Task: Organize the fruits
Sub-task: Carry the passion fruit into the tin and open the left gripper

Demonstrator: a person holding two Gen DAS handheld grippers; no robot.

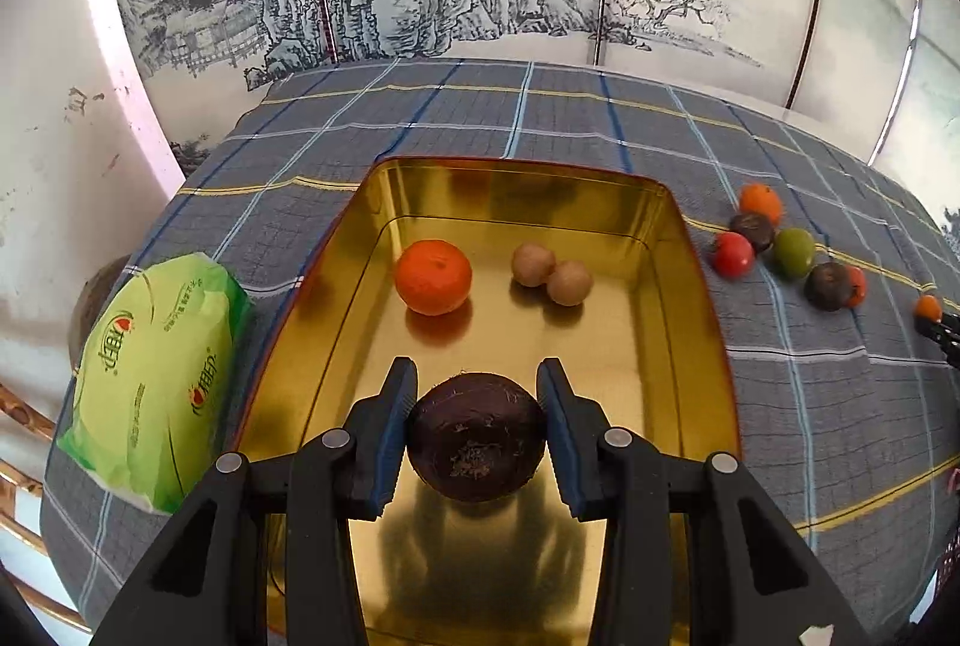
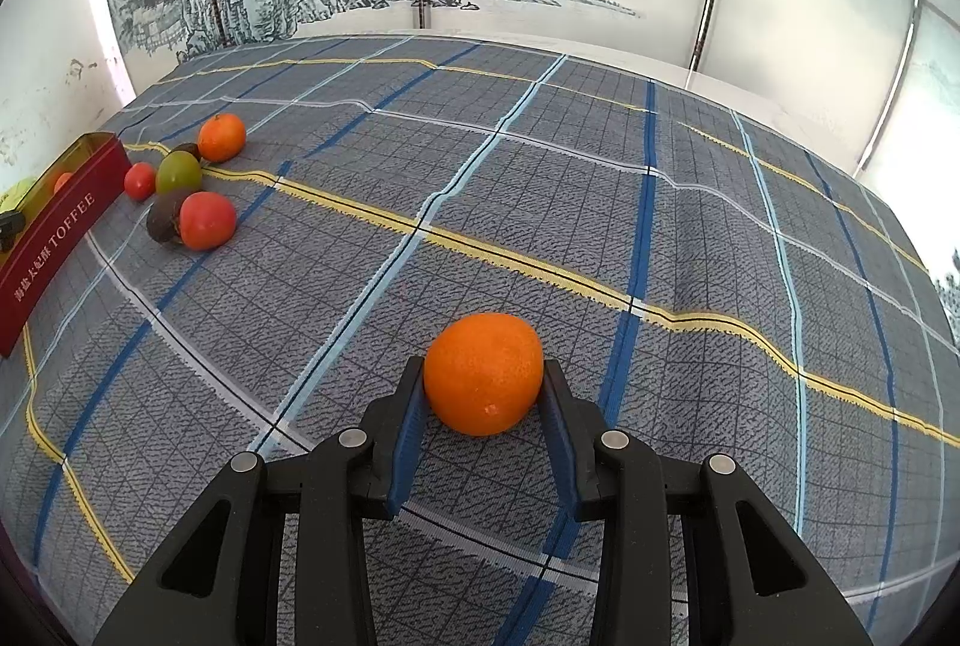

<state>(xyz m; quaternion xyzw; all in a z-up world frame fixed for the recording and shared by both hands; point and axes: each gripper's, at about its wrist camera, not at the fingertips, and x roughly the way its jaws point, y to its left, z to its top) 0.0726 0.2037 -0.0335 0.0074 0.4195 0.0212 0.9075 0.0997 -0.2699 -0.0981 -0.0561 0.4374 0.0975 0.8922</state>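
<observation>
3 fruits (image 1: 432, 277) in the tin (image 1: 690, 250), pile of fruits (image 1: 792, 253) right of it

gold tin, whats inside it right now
Lying inside the gold tin: one orange and two small tan fruits. The left gripper holds a dark brown fruit above, hiding the floor beneath.

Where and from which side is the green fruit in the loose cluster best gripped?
Grip the green fruit across its round middle, coming from above. A tomato, dark fruits and an orange crowd its sides, so only the top is clear. Close the fingers along whichever line has gaps; contact with neighbours looks likely.
</observation>
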